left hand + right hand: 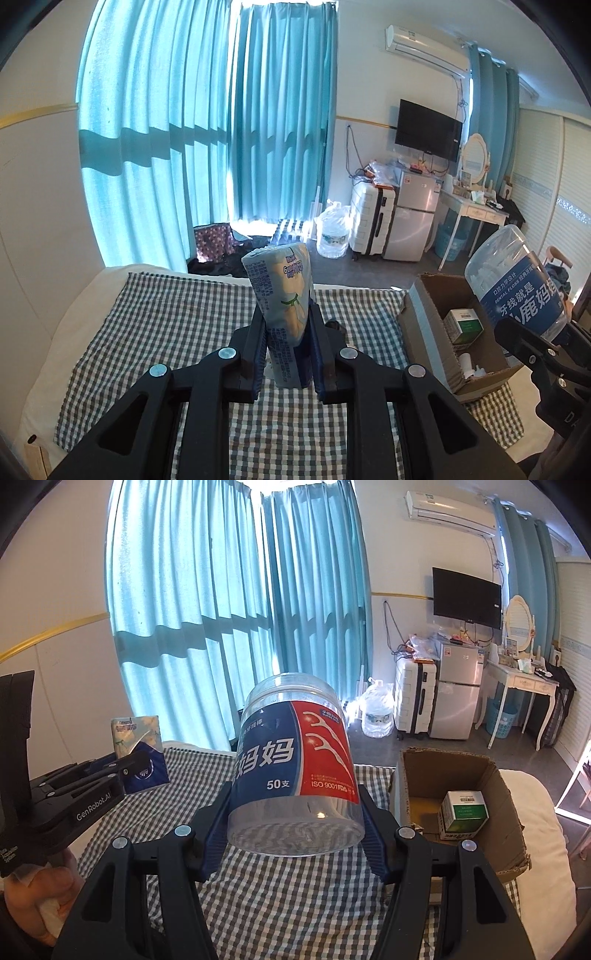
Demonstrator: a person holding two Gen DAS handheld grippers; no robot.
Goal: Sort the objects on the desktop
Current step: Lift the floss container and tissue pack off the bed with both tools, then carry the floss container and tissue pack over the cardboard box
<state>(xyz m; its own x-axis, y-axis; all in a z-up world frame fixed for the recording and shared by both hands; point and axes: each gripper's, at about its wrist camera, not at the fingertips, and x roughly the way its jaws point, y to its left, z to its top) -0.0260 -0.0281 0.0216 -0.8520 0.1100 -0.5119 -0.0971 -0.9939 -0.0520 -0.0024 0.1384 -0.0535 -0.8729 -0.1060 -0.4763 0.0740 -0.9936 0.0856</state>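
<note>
Clearly the right gripper (pixel 295 834), clamped on the floss jar (pixel 295 760), is nearer the cardboard box (pixel 509 812) at right; the left gripper (pixel 284 354) pinches an upright tissue pack (pixel 282 306) above the bed (pixel 155 325).

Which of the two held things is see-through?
The dental floss jar in the right gripper: clear plastic. The tissue pack in the left gripper is opaque.
</note>
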